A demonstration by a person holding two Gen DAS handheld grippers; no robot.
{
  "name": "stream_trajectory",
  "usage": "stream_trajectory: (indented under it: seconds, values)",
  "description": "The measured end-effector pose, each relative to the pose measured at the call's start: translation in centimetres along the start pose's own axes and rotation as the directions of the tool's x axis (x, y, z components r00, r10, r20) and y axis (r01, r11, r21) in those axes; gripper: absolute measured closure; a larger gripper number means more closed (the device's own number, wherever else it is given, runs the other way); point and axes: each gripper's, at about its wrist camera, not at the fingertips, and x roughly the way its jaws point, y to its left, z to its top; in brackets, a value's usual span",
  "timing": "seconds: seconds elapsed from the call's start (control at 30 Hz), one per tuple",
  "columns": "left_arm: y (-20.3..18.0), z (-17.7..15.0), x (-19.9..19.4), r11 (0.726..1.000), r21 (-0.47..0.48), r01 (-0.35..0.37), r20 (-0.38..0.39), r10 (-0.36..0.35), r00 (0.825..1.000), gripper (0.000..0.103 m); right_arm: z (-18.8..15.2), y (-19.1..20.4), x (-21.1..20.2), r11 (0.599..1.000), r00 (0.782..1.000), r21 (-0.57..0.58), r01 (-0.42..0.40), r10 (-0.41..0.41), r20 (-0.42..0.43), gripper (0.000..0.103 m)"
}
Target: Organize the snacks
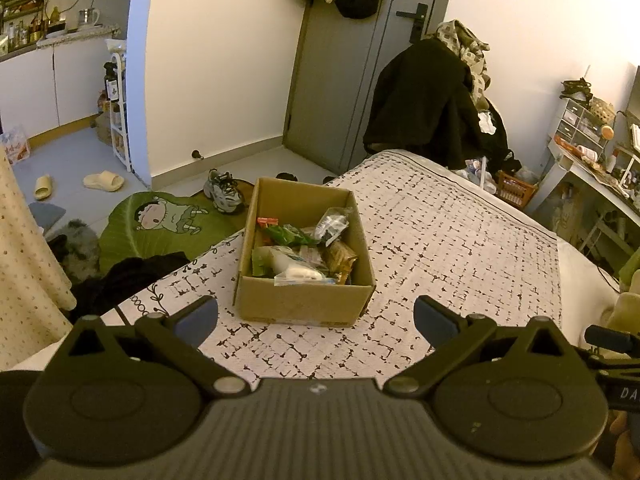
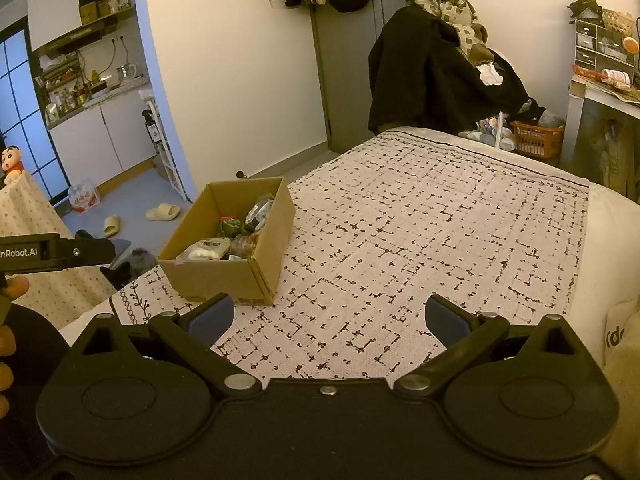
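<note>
The box point(image 1: 304, 284) sits on the bed point(image 1: 440, 240) ahead of the left gripper point(image 1: 316, 320), snacks point(image 1: 304, 248) inside; ahead-left of the right gripper point(image 2: 328, 320).

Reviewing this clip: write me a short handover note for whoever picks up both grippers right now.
Left gripper: open, empty, held above the bed facing the cardboard box.
Right gripper: open, empty, further to the right, over bare patterned bedspread.
Things: the box sits on the bedspread near the bed's left edge. Snack packets lie piled loosely inside it; no snacks show anywhere else on the bed.
Done: snacks appear gathered in the box.
Left: the pile looks untidy, so sorting inside the box may remain; whether that is required cannot be told. Nothing is in the fingers.
</note>
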Motion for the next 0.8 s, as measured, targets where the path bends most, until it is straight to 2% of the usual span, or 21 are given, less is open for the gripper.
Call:
stream_trajectory:
  seconds: [0.8]
  values:
    - [-0.32, -0.08, -0.66, 1.000, 0.005, 0.004, 0.015, -0.004, 1.000, 0.000, -0.17, 0.12, -0.15, 1.000, 1.000, 0.010, 0.022, -0.022, 0.002, 0.000]
